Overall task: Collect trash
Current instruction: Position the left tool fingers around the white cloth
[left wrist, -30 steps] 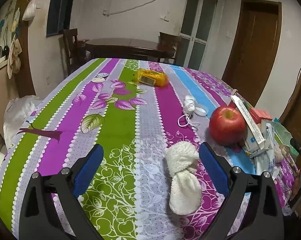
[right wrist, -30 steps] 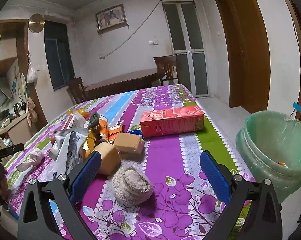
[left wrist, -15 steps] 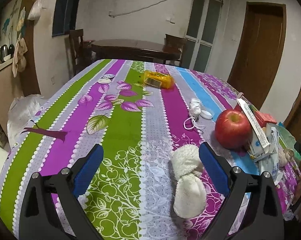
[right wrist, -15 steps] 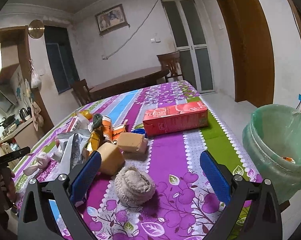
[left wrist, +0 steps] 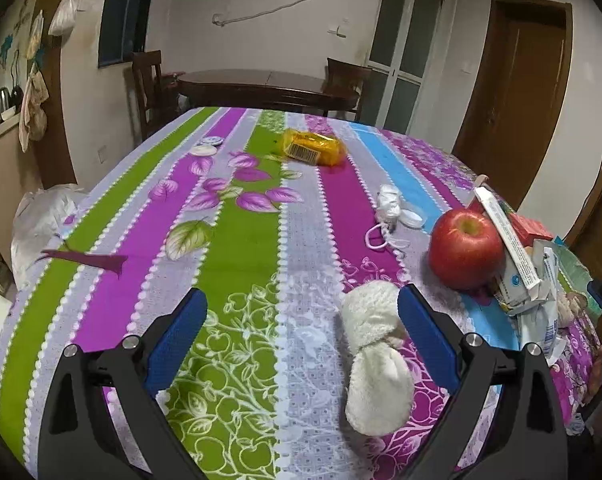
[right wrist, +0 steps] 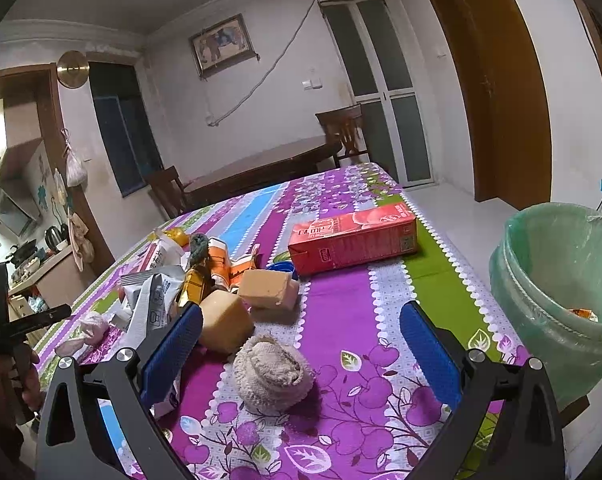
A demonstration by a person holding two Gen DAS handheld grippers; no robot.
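Observation:
My left gripper point(left wrist: 303, 312) is open and empty above a striped tablecloth. A white rolled sock point(left wrist: 375, 356) lies just inside its right finger. A red apple point(left wrist: 465, 248), crumpled wrappers point(left wrist: 537, 284), a yellow packet point(left wrist: 313, 151) and a white mask point(left wrist: 389, 210) lie beyond. My right gripper point(right wrist: 301, 326) is open and empty over a beige rolled sock point(right wrist: 275, 372). Two tan blocks point(right wrist: 267, 288), a red carton point(right wrist: 353, 242) and a wrapper pile point(right wrist: 157, 292) lie ahead. A green-lined trash bin point(right wrist: 561, 284) stands off the table's right edge.
A dark dining table point(left wrist: 269, 88) with chairs stands behind. A wooden door point(left wrist: 513, 92) is at the right. A white bag point(left wrist: 41, 216) sits beside the table's left edge. Two small round lids point(left wrist: 207, 145) lie far left on the cloth.
Both grippers have shifted only slightly; the left view has drifted a little toward the table. Both jaws stay open and nothing has been picked up.

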